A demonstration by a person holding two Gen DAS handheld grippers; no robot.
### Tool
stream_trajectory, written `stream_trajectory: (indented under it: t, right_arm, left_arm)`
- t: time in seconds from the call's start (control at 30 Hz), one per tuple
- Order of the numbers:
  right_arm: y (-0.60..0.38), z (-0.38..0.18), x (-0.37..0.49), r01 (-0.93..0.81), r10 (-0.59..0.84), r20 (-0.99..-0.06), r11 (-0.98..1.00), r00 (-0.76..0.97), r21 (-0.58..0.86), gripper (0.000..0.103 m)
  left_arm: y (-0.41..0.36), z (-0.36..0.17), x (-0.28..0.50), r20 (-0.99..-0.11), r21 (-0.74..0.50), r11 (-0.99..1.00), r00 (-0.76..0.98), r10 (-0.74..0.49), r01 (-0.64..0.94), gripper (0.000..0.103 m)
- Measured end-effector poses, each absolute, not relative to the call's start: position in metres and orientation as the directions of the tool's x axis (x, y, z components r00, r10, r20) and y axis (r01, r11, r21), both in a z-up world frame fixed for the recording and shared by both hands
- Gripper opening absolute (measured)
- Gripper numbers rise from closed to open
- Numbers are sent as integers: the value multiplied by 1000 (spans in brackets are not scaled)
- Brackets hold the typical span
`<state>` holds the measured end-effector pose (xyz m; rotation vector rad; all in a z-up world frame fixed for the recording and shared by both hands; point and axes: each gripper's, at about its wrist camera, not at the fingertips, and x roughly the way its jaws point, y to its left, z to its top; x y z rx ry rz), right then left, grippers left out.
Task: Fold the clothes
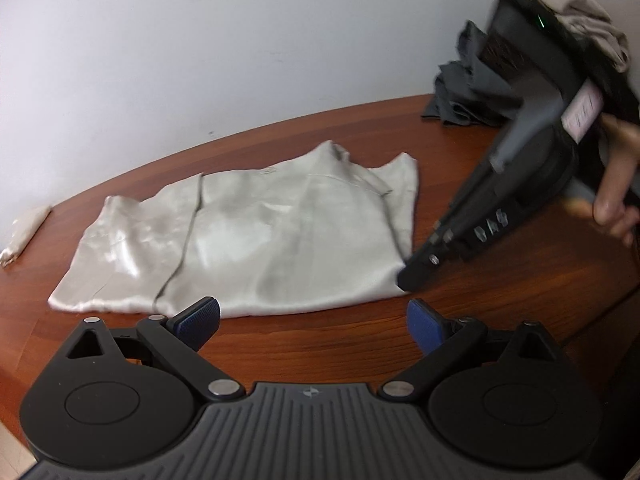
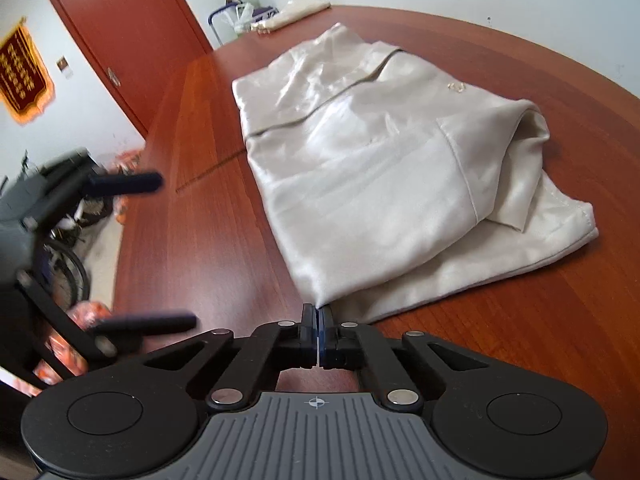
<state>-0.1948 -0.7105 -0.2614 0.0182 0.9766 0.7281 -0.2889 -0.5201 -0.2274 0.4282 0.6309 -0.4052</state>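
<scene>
A small folded cream cloth [image 1: 24,232] is seen at the far left edge of the brown wooden table [image 1: 320,344] in the left wrist view. Next to it, more to the middle, the shiny cream garment [image 1: 240,236] is laid flat on the table, partly folded, with one flap turned over the rest. In front of the garment, the left claw [image 1: 312,320] is held just above the table. Its two blue pads [image 1: 200,316] are kept wide apart, and nothing is held between them. The left pad is seen right at the near edge of the garment, but it cannot be told if the cloth is touched. At the right side, the near corner of the garment is pinched by the right claw [image 1: 408,280], which is pointed down at a slant. A hand [image 1: 612,200] is wrapped around its handle. Behind it, a pile of dark grey clothes [image 1: 464,96] is heaped by the white wall [image 1: 200,40].

In the right wrist view, the left claw [image 2: 160,252] is shown blurred at the left, with its fingers spread open. A red-brown door [image 2: 132,40] is seen behind. In the middle, the right claw [image 2: 318,320] is squeezed shut on the garment's [image 2: 380,168] corner, and a thin bit of cloth is seen between the pads.
</scene>
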Motion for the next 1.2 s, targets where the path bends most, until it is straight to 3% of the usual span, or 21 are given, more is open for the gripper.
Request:
stream_trajectory:
  t: [0.33,0.53,0.73,0.83,0.9,0.97,1.07,1.13,1.2]
  right_arm:
    - [-721,-213,-192,-588,649,-686,709,328,390,3]
    - [-721,-206,-188,-593,651,-692,703,314,393,3]
    - [-715,-201,-185,-591,662,-684,696,307,408,3]
    - [-715,-200,-183,-582,663,-682,699,309,415,3]
    - [-714,-200,-182,-588,658,-687,700,308,406,3]
    - [-714,-198,-183,-600,659,-687,694,306,398,5]
    - [-720,-193,-186,-605,661,-673,697,332,386,14]
    - [-731,-191,-187,-580,662,-656,711,362,398,35]
    - [-742,-192,-188,-564,636,-660,738,399,370,40]
  left_arm:
    - [-561,-240,-274,-558,379,756,784,-273,533,98]
    - [-579,-251,-265,-507,501,676,816,-277,541,89]
    - [-584,-253,-255,-515,519,646,808,-287,560,63]
    - [-581,-253,-250,-522,509,655,805,-282,559,42]
    - [-578,-254,-247,-521,513,663,811,-265,546,15]
    - [-572,-250,-243,-526,478,691,807,-269,542,5]
    - [-554,-238,-233,-530,352,771,792,-304,531,5]
    - [-545,-231,-227,-527,304,801,792,-310,515,5]
    - [-540,-227,-222,-524,295,810,795,-306,506,5]
